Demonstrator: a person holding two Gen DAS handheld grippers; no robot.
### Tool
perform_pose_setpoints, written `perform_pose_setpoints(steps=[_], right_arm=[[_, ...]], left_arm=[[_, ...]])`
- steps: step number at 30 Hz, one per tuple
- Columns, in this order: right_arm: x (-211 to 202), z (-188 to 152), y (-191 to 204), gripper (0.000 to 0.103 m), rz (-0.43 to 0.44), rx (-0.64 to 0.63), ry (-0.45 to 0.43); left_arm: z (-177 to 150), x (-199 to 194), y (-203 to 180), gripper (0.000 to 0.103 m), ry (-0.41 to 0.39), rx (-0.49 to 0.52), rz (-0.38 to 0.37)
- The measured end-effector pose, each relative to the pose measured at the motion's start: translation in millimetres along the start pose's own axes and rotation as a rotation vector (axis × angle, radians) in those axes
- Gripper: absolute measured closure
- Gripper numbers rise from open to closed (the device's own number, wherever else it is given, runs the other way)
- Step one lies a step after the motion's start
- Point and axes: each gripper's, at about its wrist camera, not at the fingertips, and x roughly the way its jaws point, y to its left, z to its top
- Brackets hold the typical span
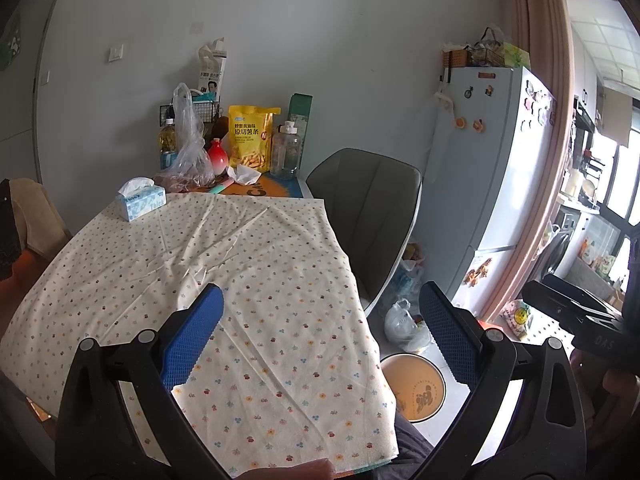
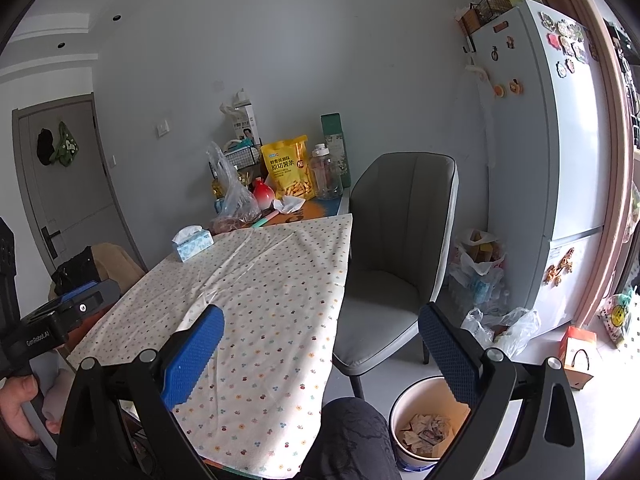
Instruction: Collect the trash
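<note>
A crumpled white tissue (image 1: 244, 174) (image 2: 289, 204) lies at the far end of the table, in front of a yellow snack bag (image 1: 252, 136) (image 2: 286, 170). A round bin (image 1: 412, 357) (image 2: 394, 408) stands on the floor by the table's near right corner; crumpled paper (image 2: 426, 432) lies inside it. My left gripper (image 1: 320, 292) hovers open over the table's near right edge with nothing between its blue pads. My right gripper (image 2: 322, 314) is open too, held above the gap between table and chair, with the bin below its right finger.
The table (image 1: 240, 260) (image 2: 272, 280) wears a floral cloth. On it are a tissue box (image 1: 140, 200), a clear plastic bag (image 1: 188, 148), a red vase and bottles. A grey chair (image 2: 400, 248) stands to the right, with the fridge (image 2: 560, 160) and floor bags (image 2: 500, 328) beyond.
</note>
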Motion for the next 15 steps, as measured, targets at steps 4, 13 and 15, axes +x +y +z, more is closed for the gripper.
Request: perform_pose_setpoints(steps=[4,13,15], right_arm=[[0.2,-0.3,0.1,0.008,-0.001,0.001,0.002],[1.3,-1.0,-0.9,0.008,0.001,-0.004,0.007],[2.6,-1.4,-1.1,0.008,0.003,-0.003,0.010]], left_arm=[[-0.1,-0.4,-0.5,0.006,0.002,0.002,-0.004],[-4.2,6.1,3.3,0.006,0.014,0.006,0.007],[-5.5,9.5,11.7,0.006,0.013,-0.010,0.028]])
